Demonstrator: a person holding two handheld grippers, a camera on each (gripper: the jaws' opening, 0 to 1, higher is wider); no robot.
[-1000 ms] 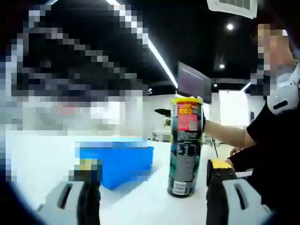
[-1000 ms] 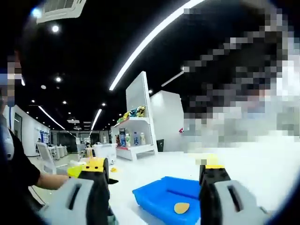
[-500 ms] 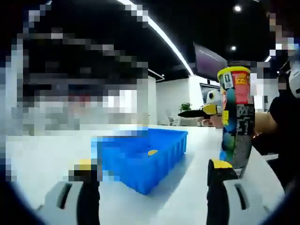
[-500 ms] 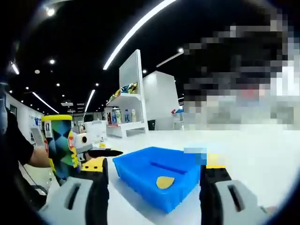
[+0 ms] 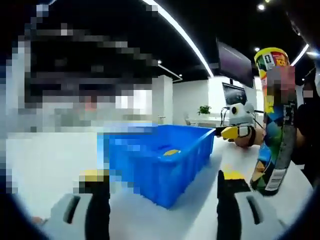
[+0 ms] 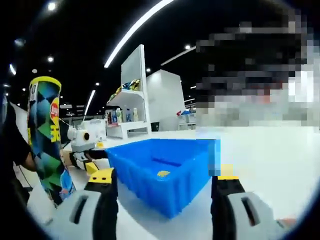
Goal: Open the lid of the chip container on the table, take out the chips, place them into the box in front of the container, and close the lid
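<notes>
On the white table (image 5: 45, 165) stands the chip container (image 5: 274, 117), a tall tube with a colourful printed wrap and a yellow lid (image 5: 271, 52) seated on its top. Through the left gripper view it rises at about three o'clock, leaning with the fisheye curve; through the right gripper view the same chip container (image 6: 47, 137) stands at nine o'clock, its base on the tabletop. Just beside it, toward the middle of both views, sits the blue box (image 5: 160, 160), an open rectangular bin resting on the table. One pale yellow chip (image 5: 171, 152) lies on the box floor, and it shows again near the centre of the box (image 6: 165, 167) through the right gripper view as a small chip (image 6: 163, 173).

The left gripper (image 5: 162, 195) hangs low at six o'clock with its two jaws spread wide, gripping nothing, the box's near corner between them but farther off. The right gripper (image 6: 162, 192) does the same from the other side, jaws parted and bare, yellow tips pointing toward the box.

Farther out, a person's hand (image 5: 248, 139) rests near the container at two o'clock through the left gripper view. White shelving (image 6: 132, 107) with small goods stands beyond the table at eleven o'clock through the right gripper view, and long light strips (image 6: 135, 30) cross the dark ceiling.
</notes>
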